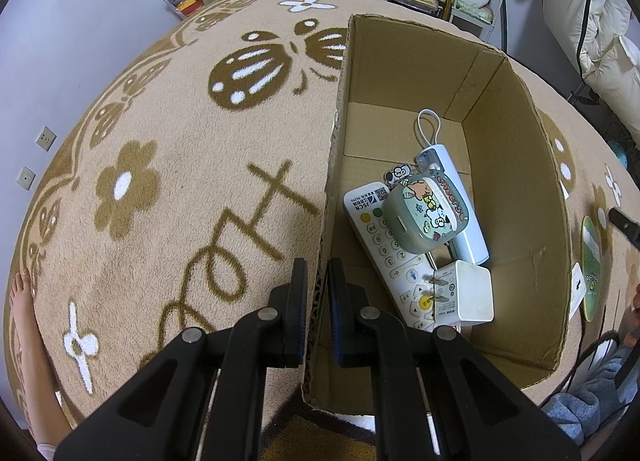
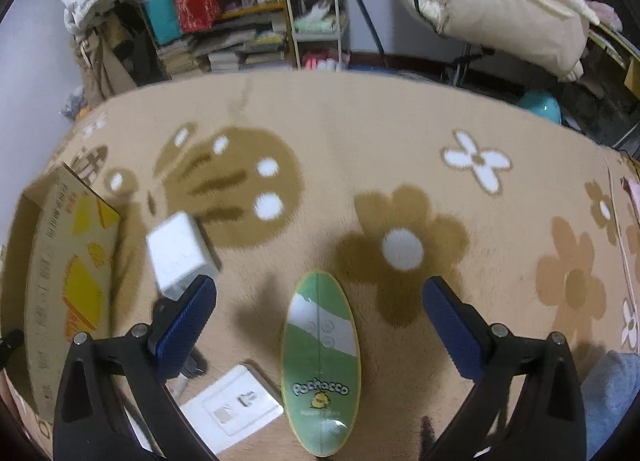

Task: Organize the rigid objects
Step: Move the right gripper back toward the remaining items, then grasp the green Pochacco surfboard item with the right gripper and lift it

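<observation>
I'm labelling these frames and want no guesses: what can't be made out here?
- Left wrist view: remote is half covered by the cartoon case and charger.
- Left wrist view: green oval is squeezed at the fisheye edge.
- Right wrist view: box is cut off at the left, its print blurred.

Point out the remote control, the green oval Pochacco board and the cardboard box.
remote control (image 1: 390, 257): left wrist view, on its number keypad.
green oval Pochacco board (image 2: 320, 373): right wrist view, on its green middle.
cardboard box (image 1: 516, 181): left wrist view, on its inner right wall.
</observation>
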The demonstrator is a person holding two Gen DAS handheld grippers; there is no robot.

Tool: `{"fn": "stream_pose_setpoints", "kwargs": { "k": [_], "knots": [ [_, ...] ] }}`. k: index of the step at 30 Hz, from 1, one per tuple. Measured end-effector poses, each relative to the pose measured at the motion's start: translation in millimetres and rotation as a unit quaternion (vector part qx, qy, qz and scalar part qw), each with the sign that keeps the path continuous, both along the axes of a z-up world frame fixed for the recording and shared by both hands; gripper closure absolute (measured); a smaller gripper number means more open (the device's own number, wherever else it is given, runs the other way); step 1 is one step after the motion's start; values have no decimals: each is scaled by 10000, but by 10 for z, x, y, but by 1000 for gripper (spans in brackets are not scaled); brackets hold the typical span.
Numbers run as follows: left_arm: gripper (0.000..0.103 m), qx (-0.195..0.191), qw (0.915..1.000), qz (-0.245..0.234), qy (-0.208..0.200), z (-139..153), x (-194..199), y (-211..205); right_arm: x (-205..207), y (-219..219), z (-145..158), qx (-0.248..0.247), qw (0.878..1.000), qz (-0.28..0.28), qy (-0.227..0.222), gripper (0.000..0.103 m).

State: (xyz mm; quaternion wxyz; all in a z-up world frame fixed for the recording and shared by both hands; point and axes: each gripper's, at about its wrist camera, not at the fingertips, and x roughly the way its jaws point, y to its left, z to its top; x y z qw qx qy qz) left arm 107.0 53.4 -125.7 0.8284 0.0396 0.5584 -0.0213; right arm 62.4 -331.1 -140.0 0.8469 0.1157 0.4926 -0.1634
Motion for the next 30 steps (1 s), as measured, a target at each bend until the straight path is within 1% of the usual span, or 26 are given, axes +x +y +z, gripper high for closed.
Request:
{"fn": "stream_pose_setpoints", "kwargs": {
  "k": [4,7,14,22,30],
  "knots": [
    [93,1,10000,-7,-1,0,1,1,-11,-61,-202,68,9994,-53,347,0],
    [93,-4,10000,-3,2,0,1,0,-25,-103,-302,151,9986,-107,495,0],
    [93,-3,10000,-5,0,0,2,0,-31,-139,-407,235,9975,-151,650,0],
    [93,2,10000,-7,0,1,2,1,-69,-257,-565,582,9953,-345,695,0],
    [92,5,10000,-8,2,-3,-1,10,-40,-162,-595,371,9952,-239,879,0]
  ]
}}
